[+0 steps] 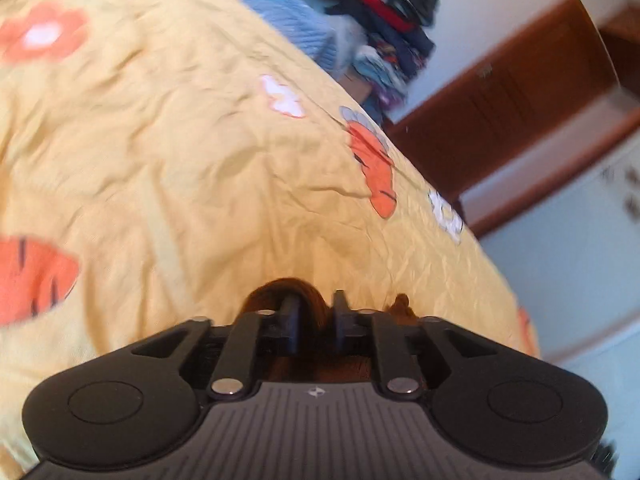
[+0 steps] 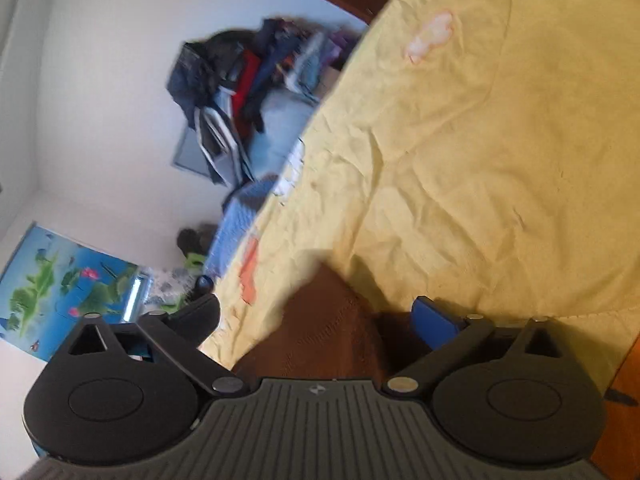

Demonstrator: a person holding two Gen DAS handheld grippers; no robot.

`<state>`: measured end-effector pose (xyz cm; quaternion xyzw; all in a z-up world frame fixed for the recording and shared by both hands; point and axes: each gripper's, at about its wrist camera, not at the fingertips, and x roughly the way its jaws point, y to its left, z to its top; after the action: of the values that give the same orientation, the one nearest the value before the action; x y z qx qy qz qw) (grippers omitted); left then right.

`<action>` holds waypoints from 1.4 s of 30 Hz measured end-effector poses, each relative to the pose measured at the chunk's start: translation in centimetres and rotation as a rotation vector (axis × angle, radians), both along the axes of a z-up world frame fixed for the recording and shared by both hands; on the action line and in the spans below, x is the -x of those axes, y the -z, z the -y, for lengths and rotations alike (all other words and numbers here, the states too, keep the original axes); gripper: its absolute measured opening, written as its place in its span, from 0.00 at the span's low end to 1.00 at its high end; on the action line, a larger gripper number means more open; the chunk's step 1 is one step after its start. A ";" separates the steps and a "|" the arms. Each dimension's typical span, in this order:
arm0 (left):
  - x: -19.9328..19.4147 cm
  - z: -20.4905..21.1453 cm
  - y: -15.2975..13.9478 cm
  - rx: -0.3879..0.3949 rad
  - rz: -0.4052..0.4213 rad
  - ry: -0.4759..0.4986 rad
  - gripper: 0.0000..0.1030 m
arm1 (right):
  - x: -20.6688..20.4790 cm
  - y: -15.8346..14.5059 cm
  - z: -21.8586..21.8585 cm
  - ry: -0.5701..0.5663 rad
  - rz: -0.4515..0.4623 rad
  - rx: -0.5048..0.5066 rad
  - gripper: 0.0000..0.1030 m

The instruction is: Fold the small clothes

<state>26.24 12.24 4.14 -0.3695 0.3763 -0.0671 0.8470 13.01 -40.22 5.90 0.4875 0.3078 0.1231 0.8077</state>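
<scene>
A small brown knitted garment (image 2: 328, 328) lies on a yellow bedsheet (image 2: 460, 160) printed with orange tigers and flowers. In the left wrist view my left gripper (image 1: 316, 320) is shut on a bunched fold of the brown garment (image 1: 280, 292), with cloth looping up around the left finger. In the right wrist view my right gripper (image 2: 320, 312) is open, its jaws spread wide to either side of the garment, which lies between them and runs back under the gripper body. Its right fingertip (image 2: 434, 320) is blue.
A pile of mixed dark, red and blue clothes (image 1: 384, 20) sits beyond the bed's far edge, also in the right wrist view (image 2: 248, 88). A blue knitted piece (image 1: 296, 28) lies at the sheet's edge. A brown wooden headboard (image 1: 500, 92) stands against the white wall. A pond picture (image 2: 68, 284) hangs there.
</scene>
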 end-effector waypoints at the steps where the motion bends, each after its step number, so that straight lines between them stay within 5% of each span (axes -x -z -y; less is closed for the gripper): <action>1: 1.3 -0.7 -0.1 0.018 0.018 -0.022 0.45 | 0.8 -0.1 0.1 -0.011 0.013 0.000 0.99; 3: 4.9 -2.3 -0.7 0.005 0.081 -0.064 0.88 | 3.3 -0.8 0.4 -0.039 0.030 0.054 0.99; 7: 13.1 -4.8 -1.6 -0.044 0.163 -0.081 0.91 | 10.5 -1.5 1.7 -0.046 0.049 0.189 1.00; 11: 18.9 -4.8 1.2 0.027 0.075 -0.054 0.92 | 15.9 -0.4 1.6 -0.072 -0.010 0.202 1.00; 16: 21.0 -1.6 2.6 -0.022 0.114 -0.019 0.96 | 16.8 -0.5 -2.5 -0.159 -0.003 0.304 1.00; 18: 20.1 -0.5 2.8 -0.011 0.119 -0.004 0.95 | 15.7 -0.3 -3.5 -0.187 0.005 0.265 1.00; 20: 19.2 0.3 2.5 -0.042 0.116 -0.009 0.86 | 14.3 -0.2 -4.3 -0.189 0.019 0.245 0.94; 22: 17.9 0.6 2.8 -0.081 0.051 -0.011 0.19 | 13.1 0.0 -4.9 -0.219 -0.017 0.251 0.63; 23: 17.6 0.4 3.1 -0.070 0.027 -0.017 0.19 | 12.6 0.3 -5.2 -0.232 -0.049 0.264 0.41; 24: 17.5 0.2 3.2 -0.054 0.020 -0.015 0.18 | 12.4 0.5 -5.3 -0.247 -0.064 0.270 0.32; 30: 19.9 -0.1 0.6 -0.055 0.048 0.028 0.11 | 14.7 -1.4 -4.9 -0.296 -0.026 0.272 0.19; 35: 27.4 -1.3 -2.2 -0.035 0.118 0.140 0.11 | 21.5 -4.0 -4.1 -0.369 0.067 0.241 0.18; 38: 31.7 -2.3 -1.2 -0.084 0.094 0.223 0.15 | 26.7 -3.5 -3.6 -0.417 0.057 0.241 0.20; 40: 33.5 -3.5 0.2 -0.167 0.060 0.205 0.19 | 29.0 -2.3 -3.1 -0.414 -0.010 0.252 0.36; 42: 33.7 -5.5 0.6 -0.212 0.011 0.115 0.20 | 30.0 -1.7 -1.9 -0.359 -0.037 0.249 0.76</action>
<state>-7.46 17.70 3.54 -0.2554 0.3973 -0.0775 0.8780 -16.96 -38.28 7.65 0.3236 0.4172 0.2170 0.8210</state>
